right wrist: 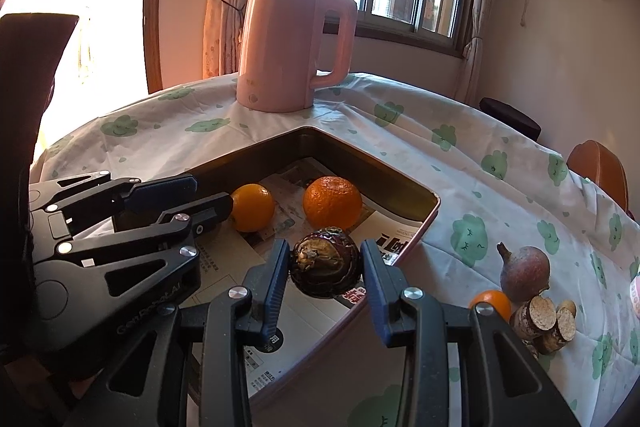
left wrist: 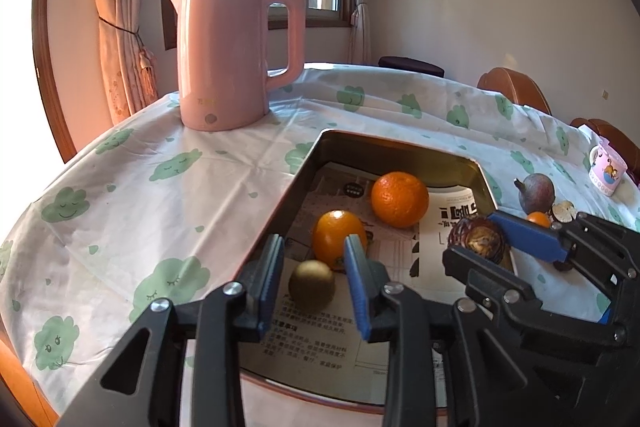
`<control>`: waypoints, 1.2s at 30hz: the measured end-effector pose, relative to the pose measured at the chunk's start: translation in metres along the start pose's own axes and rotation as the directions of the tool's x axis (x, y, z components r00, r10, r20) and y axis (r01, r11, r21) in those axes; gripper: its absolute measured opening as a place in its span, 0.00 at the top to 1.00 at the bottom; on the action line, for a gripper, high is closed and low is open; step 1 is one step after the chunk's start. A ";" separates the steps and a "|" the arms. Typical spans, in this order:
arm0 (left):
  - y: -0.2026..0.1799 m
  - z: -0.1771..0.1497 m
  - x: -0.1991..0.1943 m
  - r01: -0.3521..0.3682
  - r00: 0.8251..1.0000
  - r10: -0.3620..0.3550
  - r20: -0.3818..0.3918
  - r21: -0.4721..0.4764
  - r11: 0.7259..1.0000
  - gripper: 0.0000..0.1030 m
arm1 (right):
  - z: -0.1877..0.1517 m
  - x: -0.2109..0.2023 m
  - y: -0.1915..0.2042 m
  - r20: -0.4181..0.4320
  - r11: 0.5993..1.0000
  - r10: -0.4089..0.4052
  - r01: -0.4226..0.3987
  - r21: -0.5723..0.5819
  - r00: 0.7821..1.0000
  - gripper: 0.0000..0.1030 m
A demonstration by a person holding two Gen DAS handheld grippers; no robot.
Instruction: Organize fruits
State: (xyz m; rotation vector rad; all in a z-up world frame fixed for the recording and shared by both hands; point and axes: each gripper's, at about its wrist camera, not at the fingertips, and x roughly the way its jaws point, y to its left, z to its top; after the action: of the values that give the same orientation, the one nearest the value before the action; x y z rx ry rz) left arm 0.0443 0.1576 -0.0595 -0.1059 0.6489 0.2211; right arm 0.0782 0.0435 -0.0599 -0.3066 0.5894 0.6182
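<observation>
A round table (left wrist: 140, 187) under a cloud-printed cloth held a pink kettle (left wrist: 224, 51) at its far side. Nearer lay a paper-lined metal tin (left wrist: 280, 203) holding two oranges (left wrist: 399, 199), one behind the other. Your right gripper (right wrist: 324, 277) clenched a wrinkled dark purple fruit (right wrist: 325, 273) above the tin's right edge. Your left gripper (left wrist: 314, 285) stood released, its pads clear of a small brown fruit (left wrist: 311, 285) resting on the paper between them. More fruit (right wrist: 524, 273) waited on the cloth to the right.

Black linkage tool (left wrist: 314, 281) with blue ridged pads (left wrist: 357, 281) and silver screws.
</observation>
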 end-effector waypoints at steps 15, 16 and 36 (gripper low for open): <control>0.002 -0.001 -0.003 0.005 1.000 -0.005 0.019 -0.006 1.000 0.63 | -0.001 -0.003 -0.002 0.013 1.000 -0.009 0.009 0.019 1.000 0.55; 0.002 -0.001 -0.004 0.007 1.000 -0.007 0.023 -0.007 1.000 0.62 | -0.001 -0.004 -0.002 0.015 1.000 -0.012 0.011 0.021 1.000 0.54; -0.009 -0.004 -0.024 -0.031 0.990 0.024 0.139 0.045 0.999 0.03 | -0.015 -0.029 -0.039 0.027 0.989 -0.123 0.120 0.084 0.992 0.33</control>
State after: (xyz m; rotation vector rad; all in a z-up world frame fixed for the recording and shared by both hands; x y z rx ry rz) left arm 0.0256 0.1438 -0.0472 -0.0358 0.5167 0.2372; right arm 0.0774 -0.0067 -0.0507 -0.2527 0.5597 0.4792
